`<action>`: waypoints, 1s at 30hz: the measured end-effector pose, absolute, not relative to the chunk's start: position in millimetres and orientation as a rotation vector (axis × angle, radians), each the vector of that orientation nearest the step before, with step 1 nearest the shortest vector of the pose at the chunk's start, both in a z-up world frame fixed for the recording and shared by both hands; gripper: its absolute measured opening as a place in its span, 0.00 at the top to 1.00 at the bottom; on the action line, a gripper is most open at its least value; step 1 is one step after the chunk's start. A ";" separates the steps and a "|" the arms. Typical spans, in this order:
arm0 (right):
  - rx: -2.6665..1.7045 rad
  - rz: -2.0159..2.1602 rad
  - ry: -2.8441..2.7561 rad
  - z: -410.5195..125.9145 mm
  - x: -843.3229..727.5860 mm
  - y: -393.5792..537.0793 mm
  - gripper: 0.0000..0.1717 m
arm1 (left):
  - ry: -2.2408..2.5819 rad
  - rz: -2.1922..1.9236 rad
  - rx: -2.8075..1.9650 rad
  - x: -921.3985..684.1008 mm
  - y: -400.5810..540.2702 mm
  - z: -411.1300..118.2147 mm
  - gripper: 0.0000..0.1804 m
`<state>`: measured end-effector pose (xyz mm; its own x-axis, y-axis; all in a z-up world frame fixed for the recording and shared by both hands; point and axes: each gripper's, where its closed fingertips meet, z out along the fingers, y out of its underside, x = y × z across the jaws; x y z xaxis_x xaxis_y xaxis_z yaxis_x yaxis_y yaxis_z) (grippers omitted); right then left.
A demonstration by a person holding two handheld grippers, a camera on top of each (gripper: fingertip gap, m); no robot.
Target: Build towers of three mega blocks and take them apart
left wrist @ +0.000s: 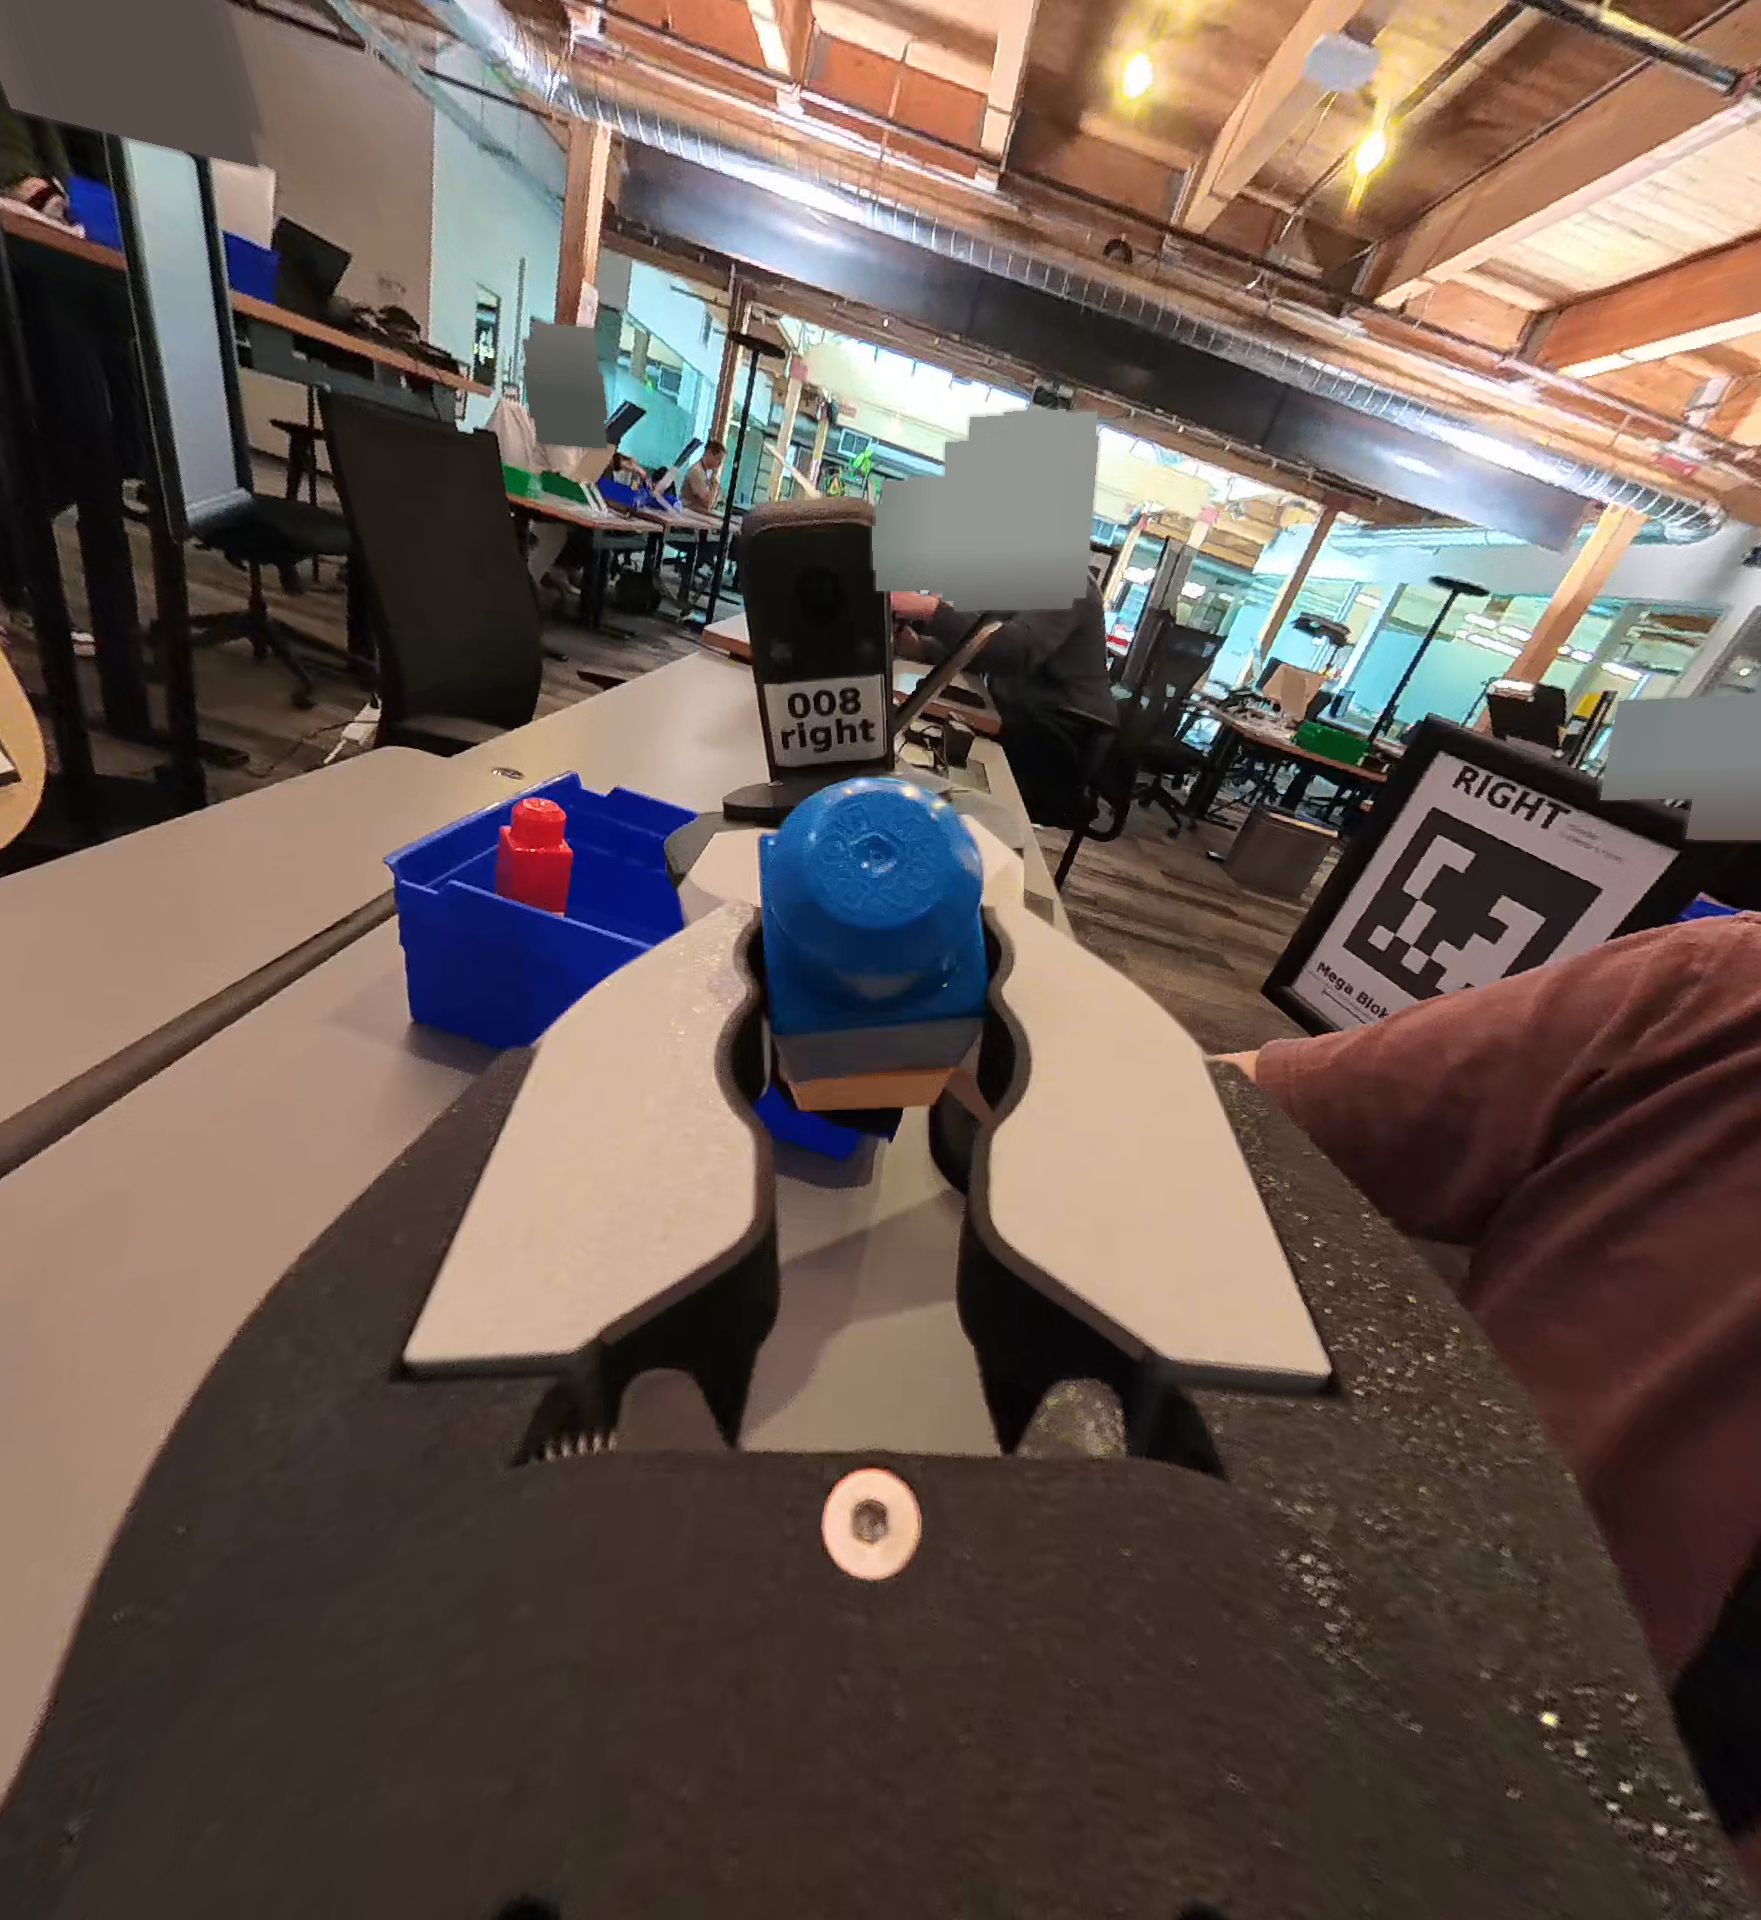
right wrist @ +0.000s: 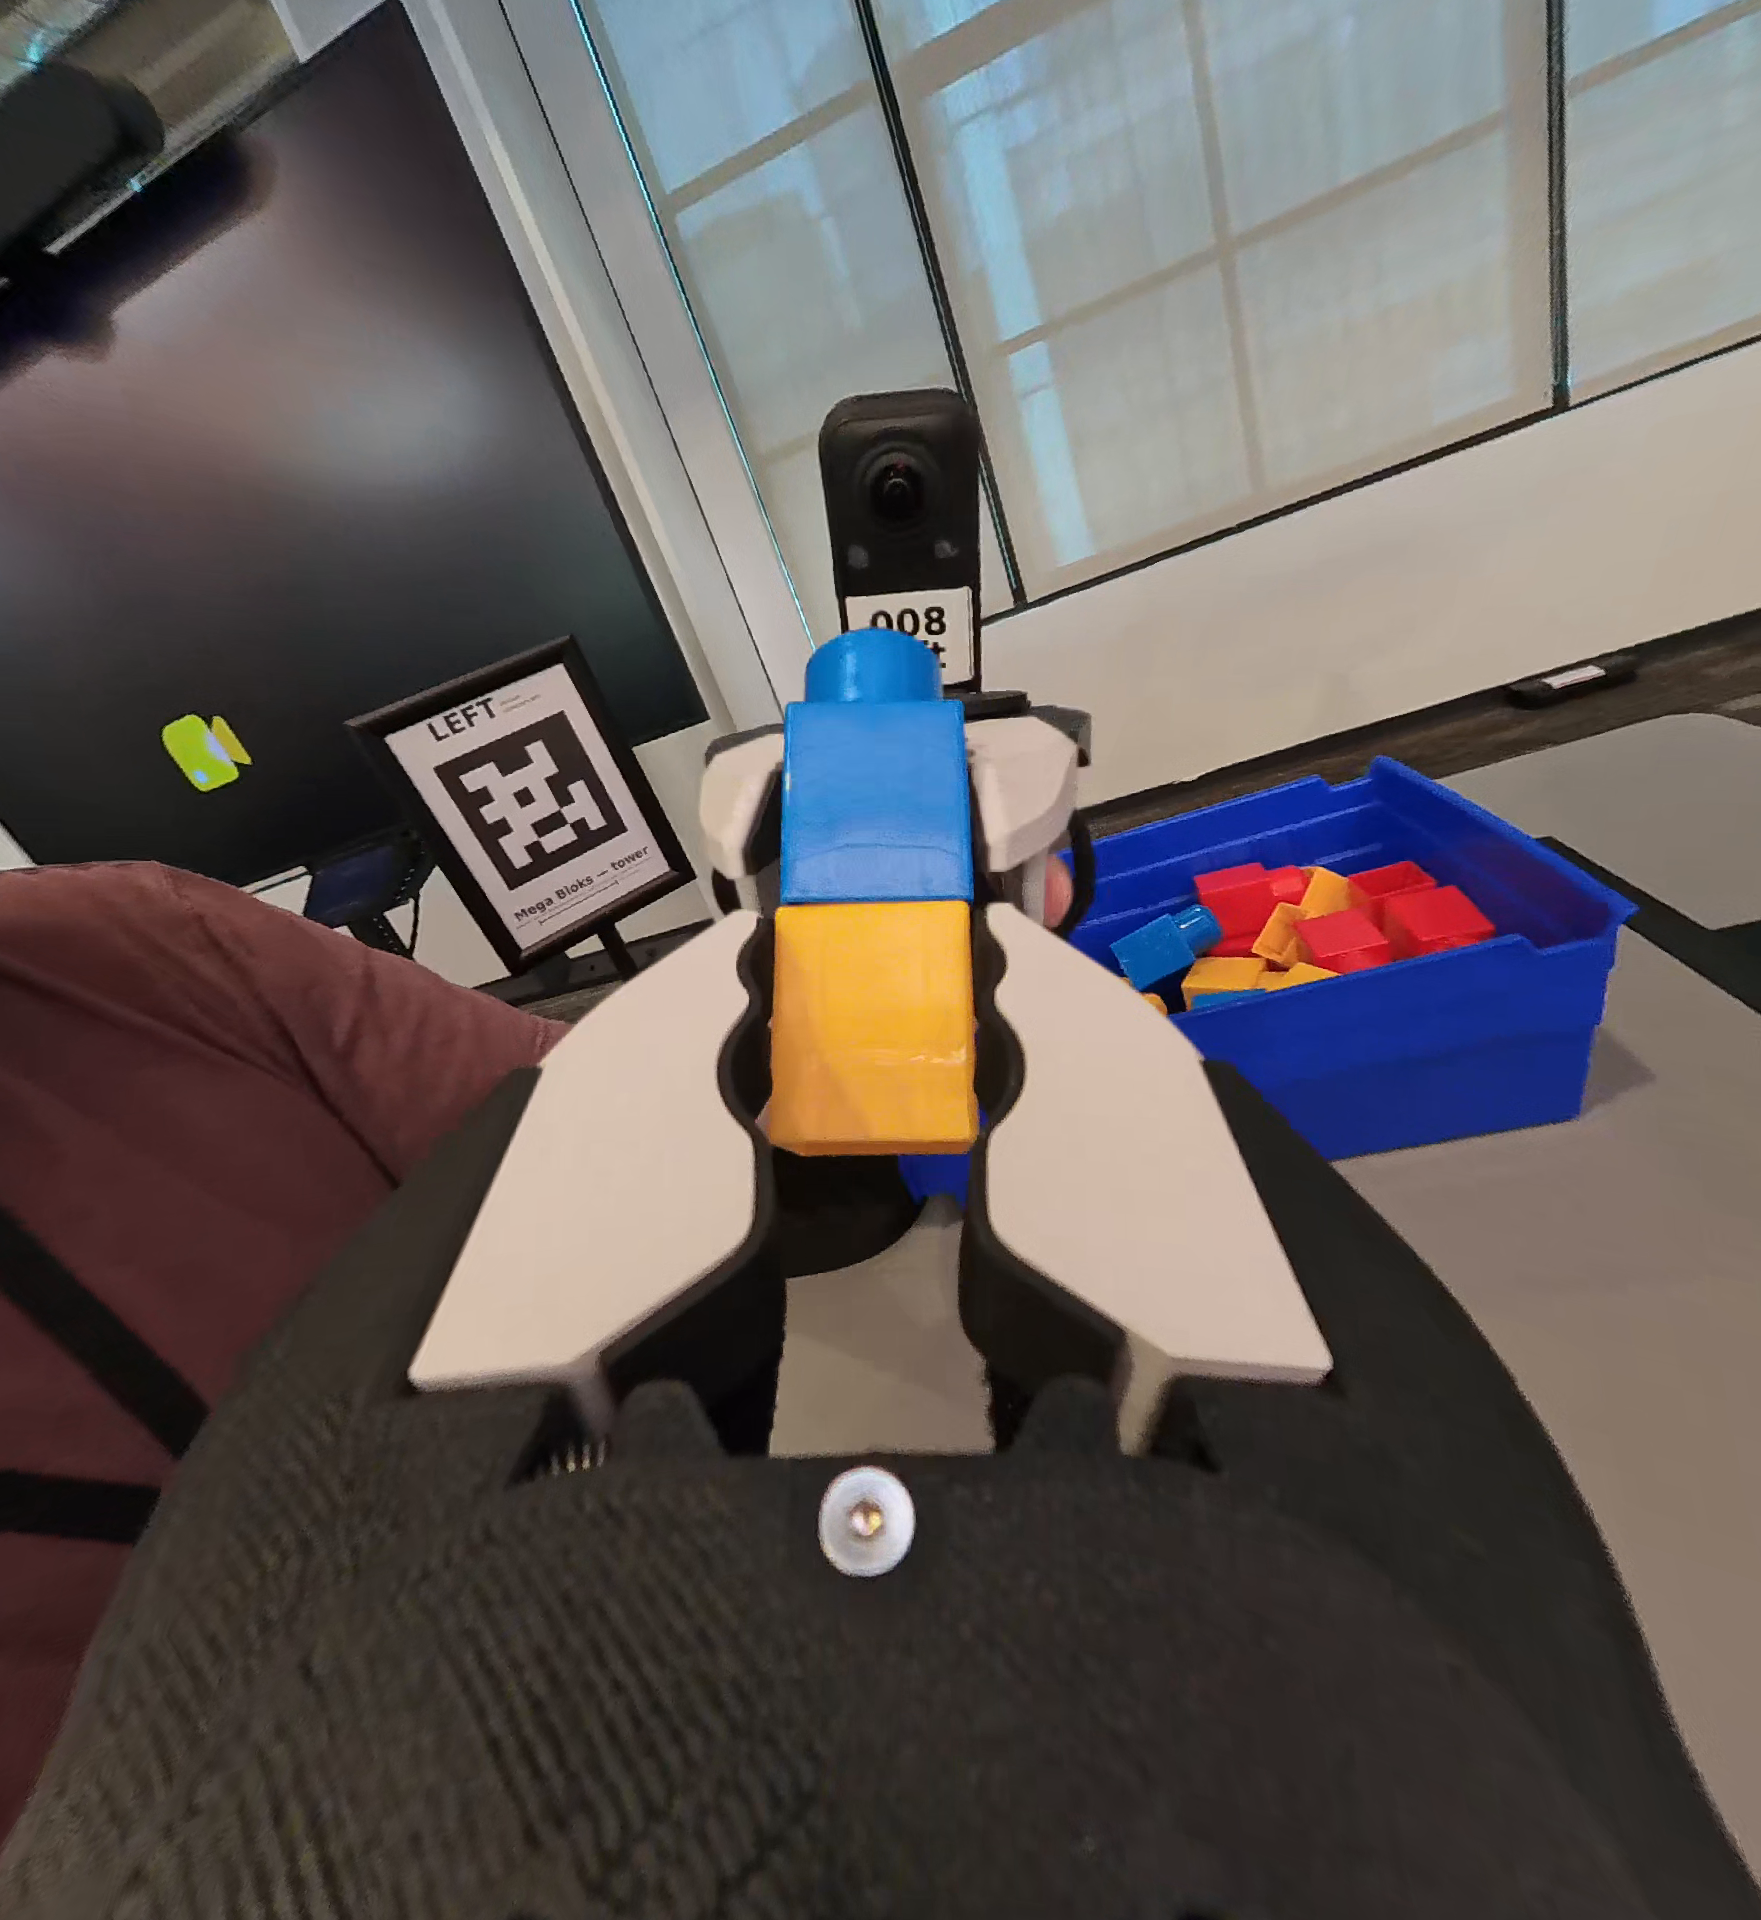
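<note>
A blue mega block (right wrist: 871, 810) sits stacked on a yellow block (right wrist: 871, 1039), held in the air between my two grippers. My right gripper (right wrist: 871, 966) is shut on the yellow block, with both pads against its sides. My left gripper (left wrist: 871, 935) is shut on the blue block (left wrist: 871, 883), whose round stud points toward its camera. The yellow block (left wrist: 860, 1089) shows just below it. In the right wrist view the left gripper's grey fingers (right wrist: 736, 805) flank the blue block from the far side.
A blue bin (left wrist: 502, 935) on the grey table (left wrist: 128, 935) holds an upright red block (left wrist: 533, 857). A larger blue bin (right wrist: 1427, 997) holds several red, yellow and blue blocks. Framed marker signs (left wrist: 1468, 894) (right wrist: 533, 800) stand behind. A person's maroon sleeve (left wrist: 1582, 1195) is close by. Left and right tips are no more than a few centimetres apart.
</note>
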<state>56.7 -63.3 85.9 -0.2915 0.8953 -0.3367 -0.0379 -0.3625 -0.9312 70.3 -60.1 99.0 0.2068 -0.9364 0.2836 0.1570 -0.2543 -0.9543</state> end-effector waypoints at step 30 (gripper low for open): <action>-1.472 1.625 -1.372 46.6 45.2 -75.3 0.79 | 0.832 -1.296 -1.572 58.3 -61.7 86.4 0.80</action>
